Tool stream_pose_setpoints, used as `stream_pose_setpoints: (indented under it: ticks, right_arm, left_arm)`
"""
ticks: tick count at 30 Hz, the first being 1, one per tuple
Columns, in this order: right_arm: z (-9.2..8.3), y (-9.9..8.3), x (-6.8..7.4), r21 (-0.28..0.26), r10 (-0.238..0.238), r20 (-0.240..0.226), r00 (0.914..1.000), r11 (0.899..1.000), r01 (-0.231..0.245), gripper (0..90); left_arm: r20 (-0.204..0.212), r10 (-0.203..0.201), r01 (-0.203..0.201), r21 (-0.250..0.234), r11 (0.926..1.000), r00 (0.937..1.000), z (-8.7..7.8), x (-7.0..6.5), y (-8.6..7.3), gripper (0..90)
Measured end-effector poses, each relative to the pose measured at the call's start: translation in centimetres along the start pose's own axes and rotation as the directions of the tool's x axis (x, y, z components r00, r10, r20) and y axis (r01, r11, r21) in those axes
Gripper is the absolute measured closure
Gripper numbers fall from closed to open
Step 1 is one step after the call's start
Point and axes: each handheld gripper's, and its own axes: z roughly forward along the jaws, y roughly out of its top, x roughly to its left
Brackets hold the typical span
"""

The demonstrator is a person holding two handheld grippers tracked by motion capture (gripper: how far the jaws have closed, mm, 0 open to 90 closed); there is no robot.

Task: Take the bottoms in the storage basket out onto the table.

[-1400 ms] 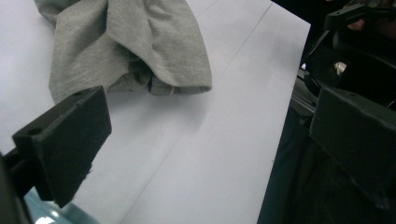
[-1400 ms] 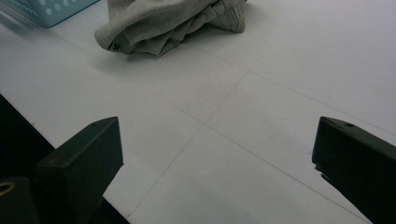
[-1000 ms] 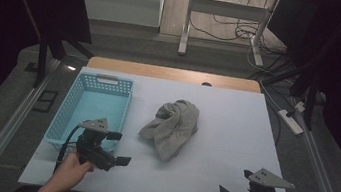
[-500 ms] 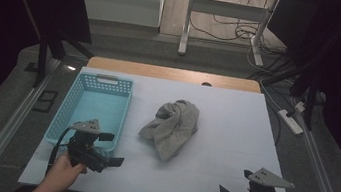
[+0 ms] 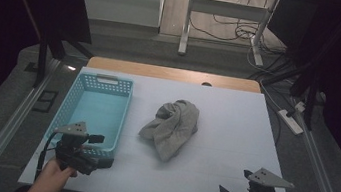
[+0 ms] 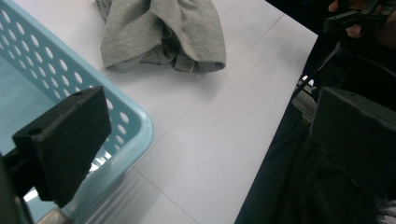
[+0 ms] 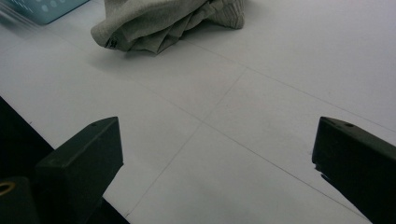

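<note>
A crumpled grey cloth (image 5: 171, 126) lies mid-table, also seen in the left gripper view (image 6: 163, 28) and the right gripper view (image 7: 159, 23). A light blue perforated basket (image 5: 95, 78) stands empty to its left. My left gripper (image 5: 102, 151) hovers open at the basket's near right corner (image 6: 135, 121), its jaws (image 6: 210, 140) wide apart and holding nothing. My right gripper (image 5: 234, 183) sits open at the table's front right, its jaws (image 7: 217, 163) spread over bare white surface, a good way short of the cloth.
The white table (image 5: 236, 115) has a wooden strip along its far edge. Its front edge runs just under both hands. A power strip (image 5: 290, 121) lies off the right side. The other hand's gripper (image 6: 355, 18) shows far off.
My left gripper has drifted left and slightly toward the person, ending by the basket's near corner. The right gripper and the cloth have stayed put.
</note>
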Motion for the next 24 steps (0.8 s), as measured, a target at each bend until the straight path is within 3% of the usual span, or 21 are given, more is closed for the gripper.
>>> stream_pose_setpoints:
  ticks: [24]
  right_arm:
    - [0.0,0.0,0.0,0.003,-0.004,0.002,1.0000,1.000,0.004,2.4]
  left_arm:
    - [-0.089,-0.055,0.054,-0.017,0.9984,0.9945,-3.4,0.3,-3.7,0.0]
